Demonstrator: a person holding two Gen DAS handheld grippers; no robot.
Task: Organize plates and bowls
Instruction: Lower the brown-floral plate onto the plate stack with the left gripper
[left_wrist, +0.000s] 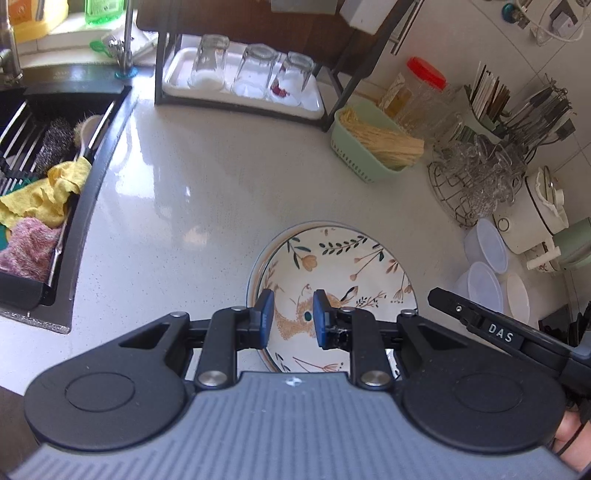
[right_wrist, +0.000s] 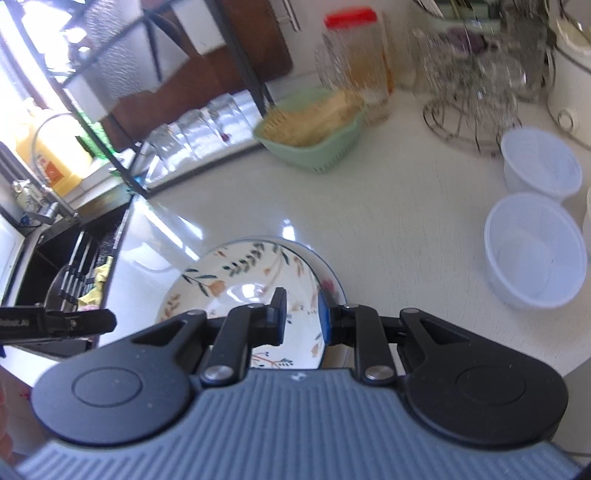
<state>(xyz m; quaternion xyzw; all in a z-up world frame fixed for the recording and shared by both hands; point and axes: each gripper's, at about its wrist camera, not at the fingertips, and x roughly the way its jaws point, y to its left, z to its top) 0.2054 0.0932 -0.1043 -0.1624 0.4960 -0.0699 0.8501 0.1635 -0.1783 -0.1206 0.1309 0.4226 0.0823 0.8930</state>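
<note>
A floral plate with a rabbit design (left_wrist: 332, 266) lies on the pale counter (left_wrist: 192, 206), stacked on another plate whose blue-edged rim (left_wrist: 252, 280) shows around it. My left gripper (left_wrist: 293, 317) hovers over the plate's near side, open by a narrow gap with nothing between the blue pads. In the right wrist view the same plate (right_wrist: 240, 280) sits under my right gripper (right_wrist: 303, 317), which is also narrowly open and empty, its right pad over the rim. One of the right gripper's fingers (left_wrist: 476, 323) reaches in beside the plate's right edge. Several white plastic bowls (right_wrist: 535, 251) stand to the right.
A sink with a rack and cloths (left_wrist: 40, 206) is on the left. At the back stand a tray of upturned glasses (left_wrist: 240, 81), a green basket (left_wrist: 373, 147), a red-lidded jar (left_wrist: 424, 85), a wire rack of glassware (left_wrist: 476, 181) and a cooker (left_wrist: 535, 221).
</note>
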